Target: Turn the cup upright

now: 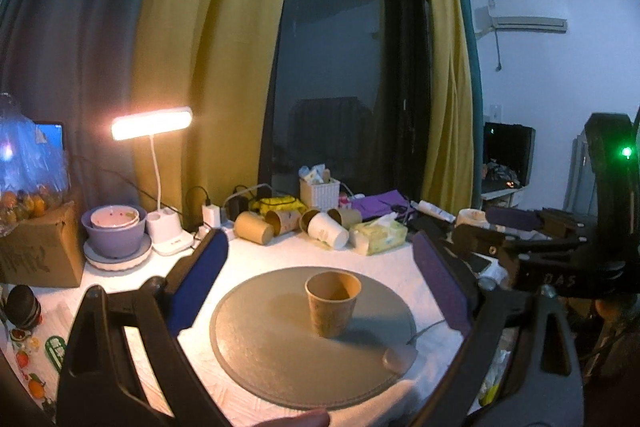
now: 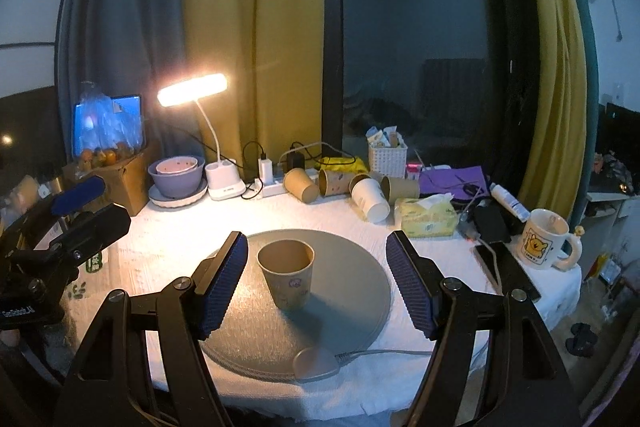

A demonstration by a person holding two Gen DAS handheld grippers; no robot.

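A brown paper cup (image 1: 331, 303) stands upright, mouth up, on a round grey mat (image 1: 260, 343). It also shows in the right wrist view (image 2: 287, 273) on the same mat (image 2: 352, 291). My left gripper (image 1: 320, 279) is open, its blue-padded fingers wide on either side of the cup and short of it. My right gripper (image 2: 316, 279) is open too, the cup between its fingers but nearer the left pad (image 2: 224, 283). Neither gripper touches the cup. The right gripper's body shows in the left wrist view (image 1: 532, 251), and the left one's in the right wrist view (image 2: 64, 227).
Several paper cups (image 2: 340, 187) lie on their sides at the back, beside a tissue pack (image 2: 426, 217). A lit desk lamp (image 2: 218, 163), stacked bowls (image 2: 178, 175) and a cardboard box (image 2: 116, 179) stand back left. A bear mug (image 2: 544, 239), phone (image 2: 506, 275) and mat cable (image 2: 384, 353) lie right.
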